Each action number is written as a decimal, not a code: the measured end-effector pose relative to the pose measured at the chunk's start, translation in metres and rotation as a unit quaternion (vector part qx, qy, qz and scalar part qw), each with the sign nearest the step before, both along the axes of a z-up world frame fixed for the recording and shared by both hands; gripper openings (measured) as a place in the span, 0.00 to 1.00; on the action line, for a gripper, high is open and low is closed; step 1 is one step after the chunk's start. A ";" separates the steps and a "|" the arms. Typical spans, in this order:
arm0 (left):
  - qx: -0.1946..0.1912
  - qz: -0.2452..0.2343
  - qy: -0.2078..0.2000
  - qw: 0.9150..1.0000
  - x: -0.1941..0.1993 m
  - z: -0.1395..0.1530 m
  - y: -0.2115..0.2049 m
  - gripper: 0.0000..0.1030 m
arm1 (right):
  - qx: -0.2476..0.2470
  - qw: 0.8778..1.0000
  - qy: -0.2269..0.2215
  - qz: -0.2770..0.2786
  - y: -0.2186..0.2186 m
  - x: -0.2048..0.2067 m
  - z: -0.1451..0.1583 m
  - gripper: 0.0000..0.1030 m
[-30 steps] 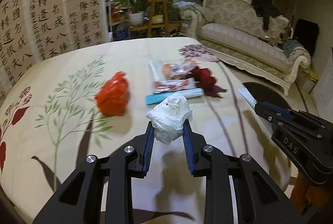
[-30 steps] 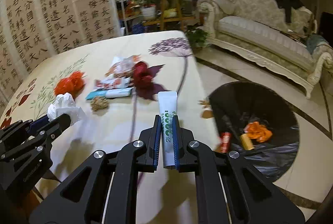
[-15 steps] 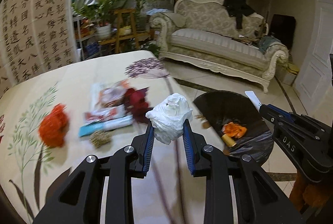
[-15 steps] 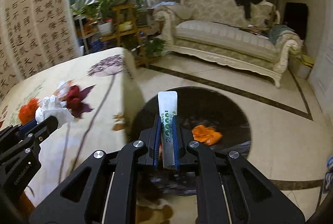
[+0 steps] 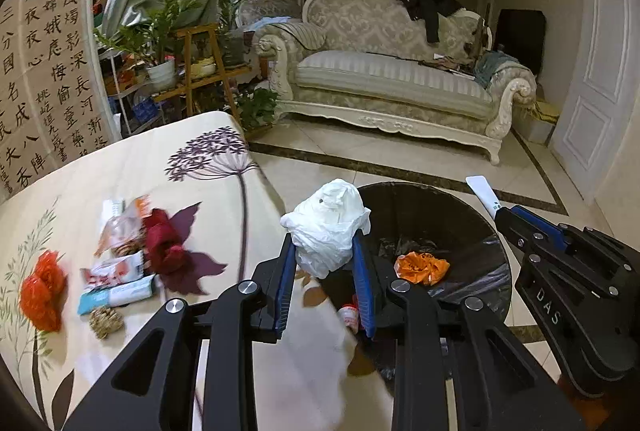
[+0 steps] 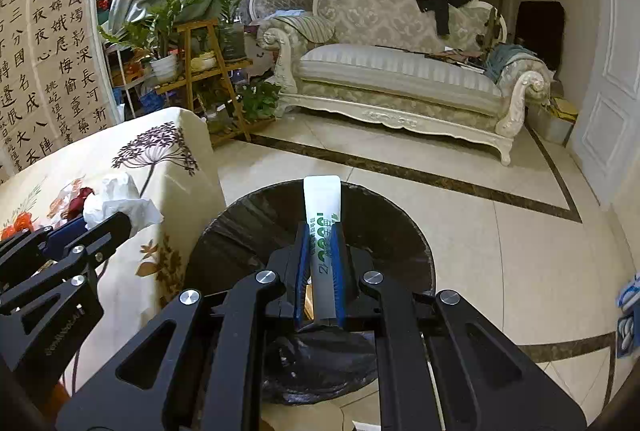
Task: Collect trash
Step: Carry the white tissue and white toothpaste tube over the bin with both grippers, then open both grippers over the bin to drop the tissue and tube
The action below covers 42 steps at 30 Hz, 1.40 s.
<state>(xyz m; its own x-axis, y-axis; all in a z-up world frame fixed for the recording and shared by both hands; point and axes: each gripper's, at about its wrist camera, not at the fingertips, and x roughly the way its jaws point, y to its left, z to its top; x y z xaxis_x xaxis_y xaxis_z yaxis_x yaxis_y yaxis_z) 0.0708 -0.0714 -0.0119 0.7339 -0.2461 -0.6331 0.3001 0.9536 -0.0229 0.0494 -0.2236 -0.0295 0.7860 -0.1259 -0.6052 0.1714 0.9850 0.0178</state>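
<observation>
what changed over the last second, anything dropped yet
Nothing dropped. Both tools swung from over the table to the black bin. The left tool still grips the white wad, the right tool the white tube. The table's litter stayed put.

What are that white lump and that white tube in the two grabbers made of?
The white lump looks like thin plastic film, probably a bag: crumpled, faintly glossy folds. The tube looks like smooth soft plastic, flat-sealed at its end, with green print. The bin is lined with shiny black plastic.
</observation>
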 end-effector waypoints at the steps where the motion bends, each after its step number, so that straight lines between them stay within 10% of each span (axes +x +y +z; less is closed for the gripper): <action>1: 0.001 -0.001 0.002 1.000 0.002 -0.001 -0.001 0.27 | 0.001 1.000 0.001 -0.001 -0.002 0.003 -0.001 0.11; 14: 0.017 -0.012 0.008 1.000 0.026 -0.009 -0.029 0.28 | 0.019 1.000 0.013 -0.010 -0.023 0.020 -0.015 0.11; 25: 0.013 0.000 0.019 1.000 0.030 -0.013 -0.027 0.57 | 0.030 0.999 0.012 -0.030 -0.034 0.019 -0.016 0.24; 35: 0.010 0.011 0.006 1.000 0.025 -0.004 -0.018 0.73 | 0.042 0.998 0.009 -0.040 -0.038 0.014 -0.014 0.58; 42: 0.011 0.036 0.004 0.999 0.013 0.002 0.013 0.75 | 0.049 0.998 0.012 -0.023 -0.024 0.011 -0.011 0.65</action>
<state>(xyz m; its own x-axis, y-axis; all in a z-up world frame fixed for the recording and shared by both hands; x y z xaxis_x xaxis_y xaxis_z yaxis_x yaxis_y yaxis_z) 0.0837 -0.0582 -0.0098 0.7438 -0.1796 -0.6439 0.2308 0.9730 -0.0047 0.0605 -0.2472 -0.0405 0.7662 -0.1009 -0.6347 0.2186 0.9696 0.1098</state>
